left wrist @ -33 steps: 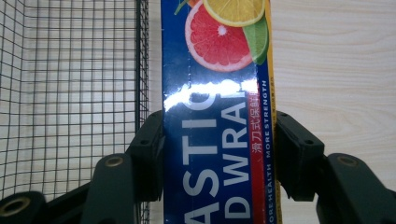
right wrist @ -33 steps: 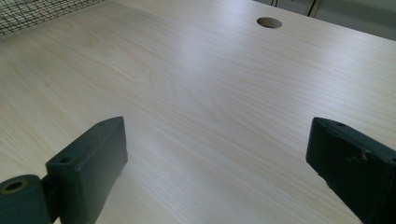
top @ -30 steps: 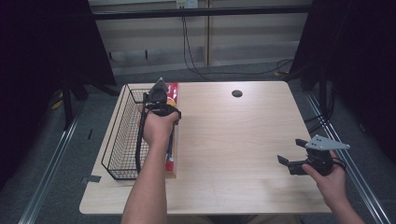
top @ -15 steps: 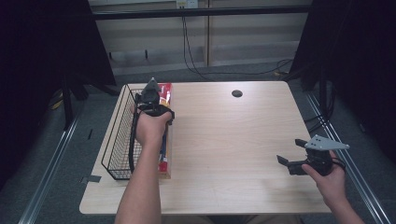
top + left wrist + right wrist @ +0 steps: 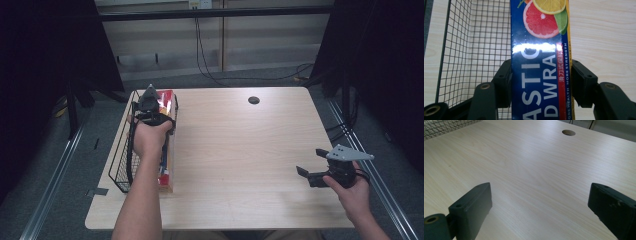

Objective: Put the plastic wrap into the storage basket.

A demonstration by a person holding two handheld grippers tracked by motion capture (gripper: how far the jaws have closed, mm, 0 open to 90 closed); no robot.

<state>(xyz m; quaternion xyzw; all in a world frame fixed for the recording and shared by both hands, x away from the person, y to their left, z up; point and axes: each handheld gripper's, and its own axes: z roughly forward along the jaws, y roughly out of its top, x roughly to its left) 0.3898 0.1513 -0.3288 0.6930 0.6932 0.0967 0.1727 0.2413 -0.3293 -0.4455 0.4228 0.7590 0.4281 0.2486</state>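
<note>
Basket (image 5: 121,165), black wire, sits at far-left edge of tabletop (image 5: 240,150), long axis running near-to-far. Just right of it, alongside its right rim, lies plastic wrap box (image 5: 539,62): long, blue w/ citrus print, red end toward near side. Left gripper (image 5: 151,107) is over box's far half, fingers (image 5: 504,80) clamped on both long sides of box, so it's gripped across its narrow width, prob. the only span the fingers can take. In left gripper view the basket mesh is directly left of box, bare wood to right. Judgement: box held parallel to basket so it can go in lengthwise; not yet inside. Centre of tabletop bare except cable hole (image 5: 254,100) at far side. Right gripper (image 5: 312,175) near-right corner, fingers (image 5: 471,207) spread wide, nothing between, well apart from box; looks parked, out of the way.
</note>
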